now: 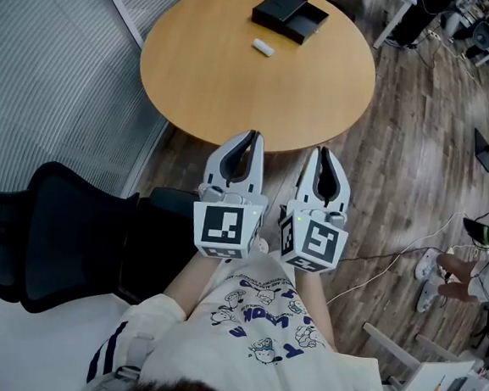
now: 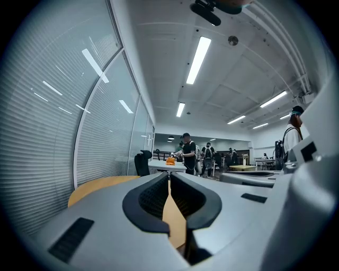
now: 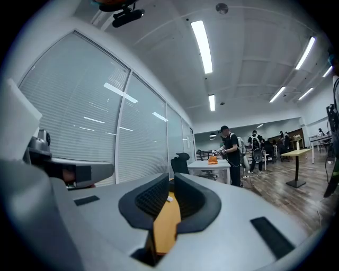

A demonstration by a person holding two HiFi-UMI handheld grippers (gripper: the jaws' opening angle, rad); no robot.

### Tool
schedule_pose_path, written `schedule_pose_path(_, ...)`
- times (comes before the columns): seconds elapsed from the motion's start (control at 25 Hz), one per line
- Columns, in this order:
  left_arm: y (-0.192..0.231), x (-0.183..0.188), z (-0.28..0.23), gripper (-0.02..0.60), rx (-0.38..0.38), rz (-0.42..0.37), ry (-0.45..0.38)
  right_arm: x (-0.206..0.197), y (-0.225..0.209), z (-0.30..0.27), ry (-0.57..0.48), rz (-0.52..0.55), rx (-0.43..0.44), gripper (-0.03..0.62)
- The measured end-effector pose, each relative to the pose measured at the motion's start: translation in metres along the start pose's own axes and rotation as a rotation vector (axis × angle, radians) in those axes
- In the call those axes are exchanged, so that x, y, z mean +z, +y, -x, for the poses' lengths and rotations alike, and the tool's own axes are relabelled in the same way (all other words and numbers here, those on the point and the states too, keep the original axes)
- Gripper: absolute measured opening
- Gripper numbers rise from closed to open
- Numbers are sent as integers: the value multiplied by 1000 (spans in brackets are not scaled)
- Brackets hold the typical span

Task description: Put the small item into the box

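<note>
While both grippers hang at the near edge of the round tabletop, the small item lies well apart from them, toward the far edge. It sits just beside the box, on the box's near-left side, not touching it.

Left gripper: jaws closed tip to tip, nothing between them. Right gripper: same, jaws together and empty. Both point forward over the table rim, side by side, near each other. Through the slit under the right jaws the item shows as a tiny white speck far ahead on the wood.

Small item: white, short, rounded oblong, lying flat. Too small to tell more.

Box: black, matte, open, two shallow rectangular halves side by side, at the far edge of the tabletop, turned at an angle.

Tabletop: smooth light wood tone, circular, plain. Gripper bodies are pale grey plastic with black ribbed pads, and each carries a cube with black-and-white square markers. Floor is wood plank. A black office chair stands off the tabletop's near-left edge.
</note>
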State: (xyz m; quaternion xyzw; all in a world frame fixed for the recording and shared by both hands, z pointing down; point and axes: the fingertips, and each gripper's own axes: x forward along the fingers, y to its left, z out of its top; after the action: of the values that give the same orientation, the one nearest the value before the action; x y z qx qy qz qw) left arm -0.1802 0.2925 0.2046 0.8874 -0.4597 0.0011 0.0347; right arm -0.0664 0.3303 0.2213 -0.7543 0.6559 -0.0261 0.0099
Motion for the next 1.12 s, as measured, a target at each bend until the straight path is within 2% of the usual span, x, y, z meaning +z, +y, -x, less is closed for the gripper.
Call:
schedule_pose_path(0.28,-3,-10,2,23,25,0,24,-9,-5,-1,23,-20,23,49)
schedule_pose_path(0.52,0,-14,-16,23,42,2,34,-14,-14,-21,33,-47,34,49)
schedule_pose_path(1.12,18,-20,-131,23,63,21,58,-20,-55,-129,64,-27,47,49)
